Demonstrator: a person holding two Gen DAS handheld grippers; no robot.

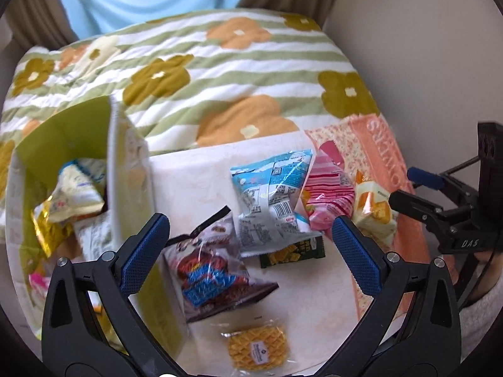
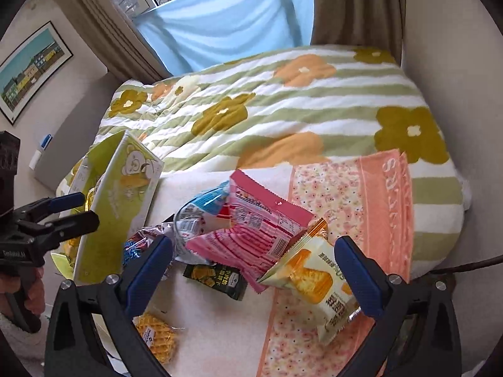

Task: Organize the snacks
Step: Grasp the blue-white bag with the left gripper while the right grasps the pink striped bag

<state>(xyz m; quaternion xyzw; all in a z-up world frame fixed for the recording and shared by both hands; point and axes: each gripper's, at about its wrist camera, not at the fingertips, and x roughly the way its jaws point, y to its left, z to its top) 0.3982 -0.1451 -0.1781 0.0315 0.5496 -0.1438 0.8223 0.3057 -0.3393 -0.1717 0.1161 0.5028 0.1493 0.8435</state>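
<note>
On the bed, one green box (image 1: 63, 163) stood open at the far left, several snack packets inside it, count unclear. Right of the box, six packets lay loose: one clear bag with red and blue print (image 1: 209, 270), one yellow waffle pack (image 1: 257, 350), one blue-and-white packet (image 1: 270, 198), one dark green packet (image 1: 294, 253), one pink striped packet (image 1: 327, 198) and one pale yellow packet (image 2: 317, 279), farthest from the box on the peach towel (image 2: 383, 207). Both left tongs (image 1: 248, 242) and right tongs (image 2: 251, 267) were spread, pinching nothing.
</note>
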